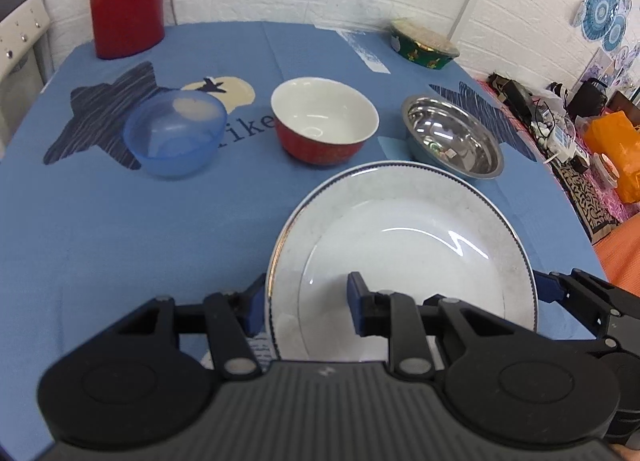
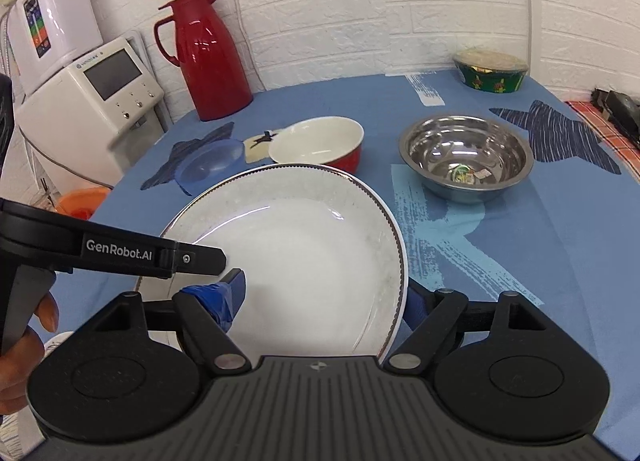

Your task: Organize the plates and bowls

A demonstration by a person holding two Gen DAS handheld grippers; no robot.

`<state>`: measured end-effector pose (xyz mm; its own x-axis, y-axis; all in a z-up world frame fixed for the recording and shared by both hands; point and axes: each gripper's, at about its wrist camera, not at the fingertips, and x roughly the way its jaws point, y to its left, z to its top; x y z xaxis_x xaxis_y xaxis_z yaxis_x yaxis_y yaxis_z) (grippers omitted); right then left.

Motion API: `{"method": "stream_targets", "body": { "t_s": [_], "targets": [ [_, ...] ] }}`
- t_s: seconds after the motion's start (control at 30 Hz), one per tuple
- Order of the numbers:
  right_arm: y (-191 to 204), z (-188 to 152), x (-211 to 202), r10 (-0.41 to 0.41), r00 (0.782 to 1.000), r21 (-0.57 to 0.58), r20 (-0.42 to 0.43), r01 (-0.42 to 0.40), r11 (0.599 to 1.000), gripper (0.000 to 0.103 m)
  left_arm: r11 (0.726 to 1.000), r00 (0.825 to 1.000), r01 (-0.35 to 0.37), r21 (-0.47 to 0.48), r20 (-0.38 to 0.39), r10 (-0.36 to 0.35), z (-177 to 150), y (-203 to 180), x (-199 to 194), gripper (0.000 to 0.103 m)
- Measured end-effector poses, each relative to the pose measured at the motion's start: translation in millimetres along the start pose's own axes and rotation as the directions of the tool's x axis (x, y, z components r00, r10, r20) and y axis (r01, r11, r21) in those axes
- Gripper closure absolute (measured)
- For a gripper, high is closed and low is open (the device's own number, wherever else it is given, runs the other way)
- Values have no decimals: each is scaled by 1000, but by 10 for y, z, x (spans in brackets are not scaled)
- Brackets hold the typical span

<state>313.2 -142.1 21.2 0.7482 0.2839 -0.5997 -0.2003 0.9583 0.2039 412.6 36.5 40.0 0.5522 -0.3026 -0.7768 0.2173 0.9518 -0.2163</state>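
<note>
White china with a fine dark beaded edge, the plate point(image 1: 404, 261) is gripped from two sides at once: the left gripper point(image 1: 308, 307) has its jaws closed across the plate's left rim, one blue pad under the edge and the other on the inner face, while the right gripper point(image 2: 326, 297) pinches the opposite rim the same way, one taped blue finger point(image 2: 228, 297) lying on the white well and its partner tucked beneath the edge. The plate appears lifted and slightly tilted above the blue tablecloth point(image 1: 120, 241); sharing the load between both rims likely keeps so wide and slippery a dish from swinging or sliding out. Ahead of both tongs, well beyond the plate's far edge, three bowls stand apart in a loose row: a translucent blue bowl point(image 1: 174, 135) ahead to the left, a red bowl with a white inside point(image 1: 324, 121) straight ahead, and a steel bowl point(image 1: 452, 137) ahead to the right. Farther off are a red thermos jug point(image 2: 212, 61) and a green patterned tub point(image 2: 492, 71). I judge the plate is being carried to its sorting place, with the bowls not yet gathered.
</note>
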Motion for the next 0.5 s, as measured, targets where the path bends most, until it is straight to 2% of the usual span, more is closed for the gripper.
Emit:
{"method": "stream_targets", "body": {
  "t_s": [0.23, 0.5],
  "targets": [
    [554, -192, -232, 75, 997, -60, 24, -74, 995, 35, 996, 996, -69, -54, 57, 72, -412, 348, -676, 79],
    [1245, -656, -261, 188, 981, -88, -52, -192, 977, 34, 974, 984, -161, -159, 52, 171, -1220, 892, -1163, 79]
  ]
}}
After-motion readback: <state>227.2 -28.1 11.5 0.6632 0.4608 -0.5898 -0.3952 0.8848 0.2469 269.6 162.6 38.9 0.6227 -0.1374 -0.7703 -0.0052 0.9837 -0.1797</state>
